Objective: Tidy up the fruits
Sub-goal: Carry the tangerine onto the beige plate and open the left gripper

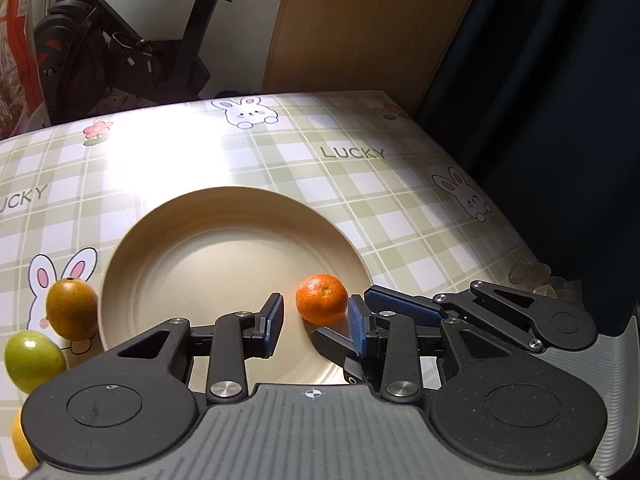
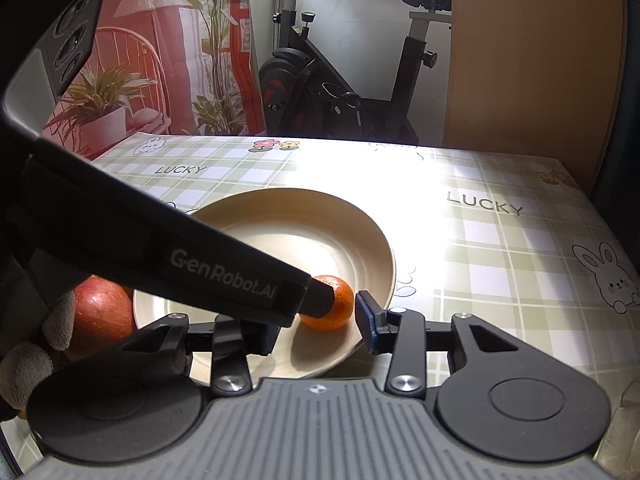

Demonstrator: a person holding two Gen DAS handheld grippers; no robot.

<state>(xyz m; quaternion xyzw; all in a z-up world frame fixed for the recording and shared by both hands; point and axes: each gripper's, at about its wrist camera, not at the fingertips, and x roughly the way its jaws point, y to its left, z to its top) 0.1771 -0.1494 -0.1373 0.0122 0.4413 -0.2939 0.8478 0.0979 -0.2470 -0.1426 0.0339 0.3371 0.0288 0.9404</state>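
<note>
A: What did the surface [image 1: 360, 184] look like, and the room beyond it?

B: It wore a glossy green-and-white checked cloth printed with rabbits, flowers and the word LUCKY, with a bright glare across the middle. Past the far edge stood a black exercise bike [image 2: 344, 80], a wooden panel [image 1: 372, 24] to the right of it, and a red picture hanging with plants [image 2: 152, 52] on the far left.

A: How many of each thing?

B: One cream plate [image 1: 160, 224] and five fruits that I could count. One tangerine [image 1: 322, 299] lay inside the plate, near its right rim. Off the plate's left side lay a brownish-orange fruit [image 1: 72, 308] touching the rim, a green one [image 1: 34, 360] just nearer, and a yellow one [image 1: 20, 444] cut by the picture's edge. A red apple [image 2: 104, 312] sat by the plate's near left side.

A: And the claws?

B: Two. The left claw [image 1: 316, 322] was released, its pads apart with nothing pressed between them, the tangerine just beyond its right finger. The right claw [image 2: 320, 322] was also released, the tangerine sitting just past its spread pads.

A: Anything in the way?

B: In the right wrist view the left tool's black body, lettered GenRobot.AI, ran slantwise across the plate and covered part of the tangerine. A gloved hand [image 2: 36, 344] showed at the near left.
</note>
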